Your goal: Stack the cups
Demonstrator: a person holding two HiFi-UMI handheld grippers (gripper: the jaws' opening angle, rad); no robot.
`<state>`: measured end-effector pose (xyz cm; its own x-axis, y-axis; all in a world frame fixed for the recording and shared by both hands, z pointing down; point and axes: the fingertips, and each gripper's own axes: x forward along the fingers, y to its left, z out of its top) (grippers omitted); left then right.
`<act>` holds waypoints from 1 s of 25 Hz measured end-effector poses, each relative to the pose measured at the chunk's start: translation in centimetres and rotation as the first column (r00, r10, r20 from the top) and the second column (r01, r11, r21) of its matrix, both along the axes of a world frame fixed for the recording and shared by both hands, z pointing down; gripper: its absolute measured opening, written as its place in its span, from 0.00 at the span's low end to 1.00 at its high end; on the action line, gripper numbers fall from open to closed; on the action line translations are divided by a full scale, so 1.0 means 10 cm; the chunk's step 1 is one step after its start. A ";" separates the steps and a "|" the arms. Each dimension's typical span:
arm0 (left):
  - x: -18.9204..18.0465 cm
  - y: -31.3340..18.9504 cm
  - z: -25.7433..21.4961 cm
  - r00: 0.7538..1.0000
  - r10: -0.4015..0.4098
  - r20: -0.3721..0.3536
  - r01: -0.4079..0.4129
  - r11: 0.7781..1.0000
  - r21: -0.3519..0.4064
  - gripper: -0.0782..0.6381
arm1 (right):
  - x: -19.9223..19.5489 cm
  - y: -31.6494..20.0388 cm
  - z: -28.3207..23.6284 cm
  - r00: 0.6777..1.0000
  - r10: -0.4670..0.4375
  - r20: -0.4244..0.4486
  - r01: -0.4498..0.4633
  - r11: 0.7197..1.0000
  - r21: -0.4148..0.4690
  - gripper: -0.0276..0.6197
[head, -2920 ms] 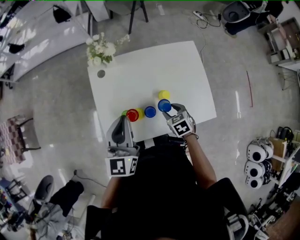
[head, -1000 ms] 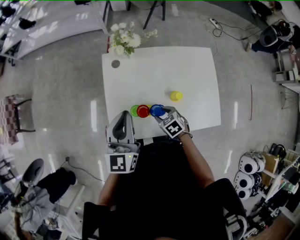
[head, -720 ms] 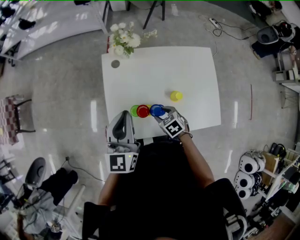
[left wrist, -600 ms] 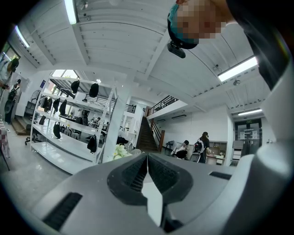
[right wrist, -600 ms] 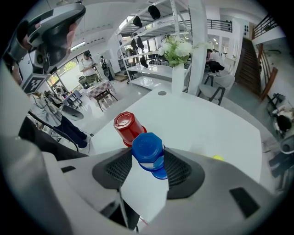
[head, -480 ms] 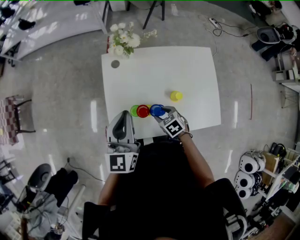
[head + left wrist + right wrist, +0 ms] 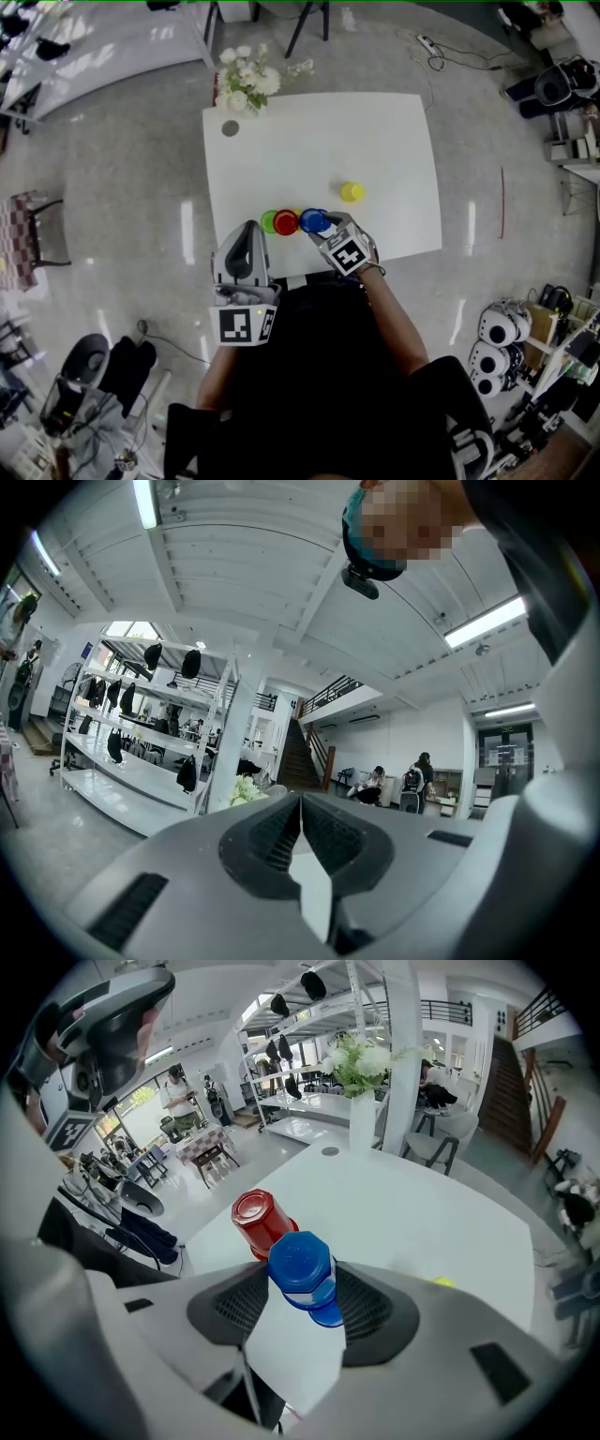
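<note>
On the white table [image 7: 375,131] a green cup [image 7: 268,222], a red cup [image 7: 286,222] and a blue cup [image 7: 314,221] stand upside down in a row near the front edge. A yellow cup [image 7: 352,192] stands apart to the right. In the right gripper view the blue cup [image 7: 302,1265] sits on a second blue cup [image 7: 328,1314], with the red cup [image 7: 260,1219] just behind. My right gripper [image 7: 302,1288] [image 7: 324,226] straddles the blue stack, pads close beside it. My left gripper [image 7: 247,231] [image 7: 301,803] hangs shut and empty at the table's front edge.
A vase of white flowers [image 7: 246,82] and a small grey disc [image 7: 230,128] stand at the table's far left corner. The person's dark-clad body [image 7: 328,375] fills the near side. Chairs, cables and equipment lie on the floor around the table.
Since the earliest frame my right gripper has carried its blue cup leftward onto the other blue cup beside the red one. Over the last second nothing has visibly moved.
</note>
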<state>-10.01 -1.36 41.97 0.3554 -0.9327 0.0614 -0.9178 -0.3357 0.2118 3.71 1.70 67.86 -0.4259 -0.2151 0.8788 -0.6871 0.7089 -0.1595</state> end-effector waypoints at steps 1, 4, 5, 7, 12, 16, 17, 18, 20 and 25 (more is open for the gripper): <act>0.00 0.00 0.00 1.000 0.001 0.001 -0.001 1.000 0.000 0.14 | 0.00 0.00 -0.02 1.000 0.002 0.004 -0.002 1.000 0.004 0.42; 0.02 0.00 -0.01 1.000 0.005 0.002 -0.005 1.000 0.003 0.14 | 0.00 -0.02 -0.07 1.000 0.006 0.027 -0.006 1.000 0.018 0.42; 0.03 0.00 -0.02 1.000 0.007 0.002 -0.007 1.000 0.006 0.14 | 0.01 -0.02 -0.10 0.999 0.006 0.036 -0.007 1.000 0.023 0.42; 0.06 0.00 -0.03 1.000 0.014 0.002 -0.015 1.000 0.014 0.14 | 0.03 -0.03 -0.15 0.999 0.009 0.052 -0.011 0.999 0.038 0.43; 0.15 -0.03 -0.03 0.999 0.035 -0.008 -0.035 0.999 0.009 0.14 | 0.11 -0.07 -0.27 0.996 0.036 0.078 -0.042 0.996 0.079 0.43; 0.23 -0.06 -0.04 0.998 0.059 -0.004 -0.059 0.998 0.017 0.14 | 0.21 -0.09 -0.34 0.992 0.071 0.101 -0.082 0.992 0.101 0.40; 0.26 -0.06 -0.04 0.998 0.066 -0.003 -0.066 0.998 0.019 0.14 | 0.24 -0.10 -0.37 0.990 0.083 0.111 -0.095 0.990 0.109 0.39; 0.29 -0.07 -0.03 0.997 0.072 -0.002 -0.072 0.997 0.020 0.14 | 0.27 -0.11 -0.39 0.988 0.095 0.121 -0.109 0.987 0.116 0.38; 0.37 -0.09 -0.02 0.996 0.090 0.001 -0.090 0.996 0.021 0.14 | 0.35 -0.12 -0.42 0.983 0.120 0.139 -0.137 0.982 0.126 0.33; 0.59 -0.13 -0.02 0.990 0.144 -0.006 -0.144 0.989 0.025 0.14 | 0.59 -0.11 -0.46 0.976 0.172 0.133 -0.192 0.968 0.160 0.17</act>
